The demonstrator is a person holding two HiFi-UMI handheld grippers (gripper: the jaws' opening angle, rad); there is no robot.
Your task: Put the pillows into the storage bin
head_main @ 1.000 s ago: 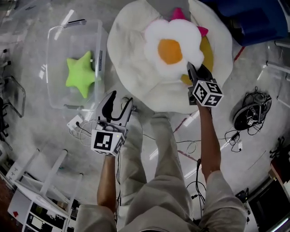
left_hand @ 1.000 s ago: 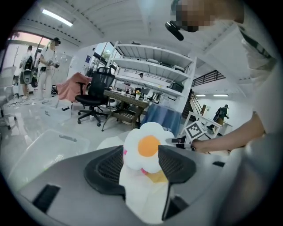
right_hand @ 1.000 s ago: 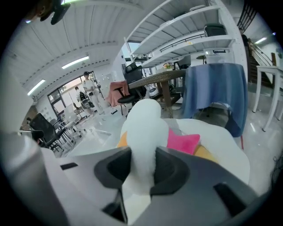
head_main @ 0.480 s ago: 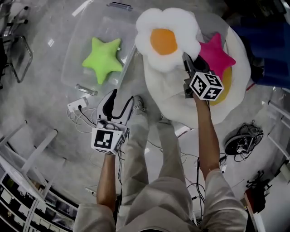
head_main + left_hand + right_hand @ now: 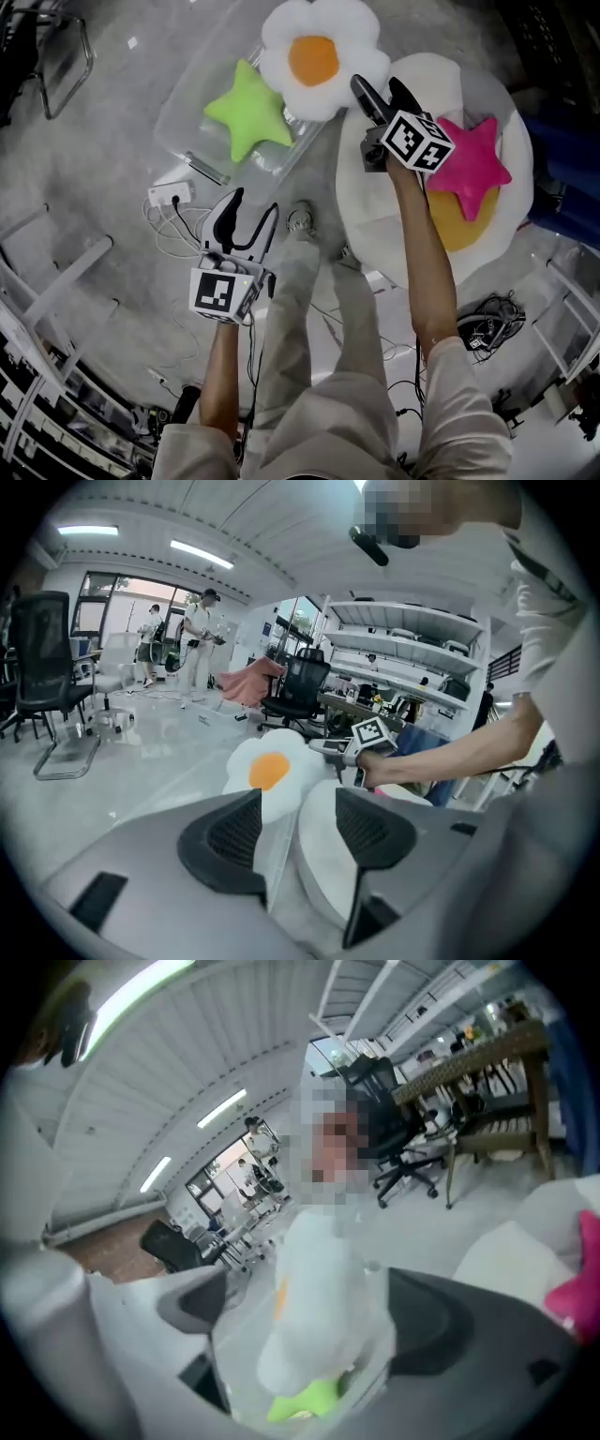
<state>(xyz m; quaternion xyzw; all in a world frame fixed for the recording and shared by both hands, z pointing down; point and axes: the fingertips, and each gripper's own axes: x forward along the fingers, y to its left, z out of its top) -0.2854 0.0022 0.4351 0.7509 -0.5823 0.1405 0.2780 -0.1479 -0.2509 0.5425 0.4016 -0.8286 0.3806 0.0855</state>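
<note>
White pillow between just-opening right tongs

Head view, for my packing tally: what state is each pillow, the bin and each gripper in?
egg pillow: over the storage bin rim, unclamped.
green star pillow: lying inside the bin.
pink star pillow: on the big cushion, outside the bin.
storage bin: open-topped.
right gripper: jaws just been opening, egg pillow between them.
left gripper: open, empty.
</note>
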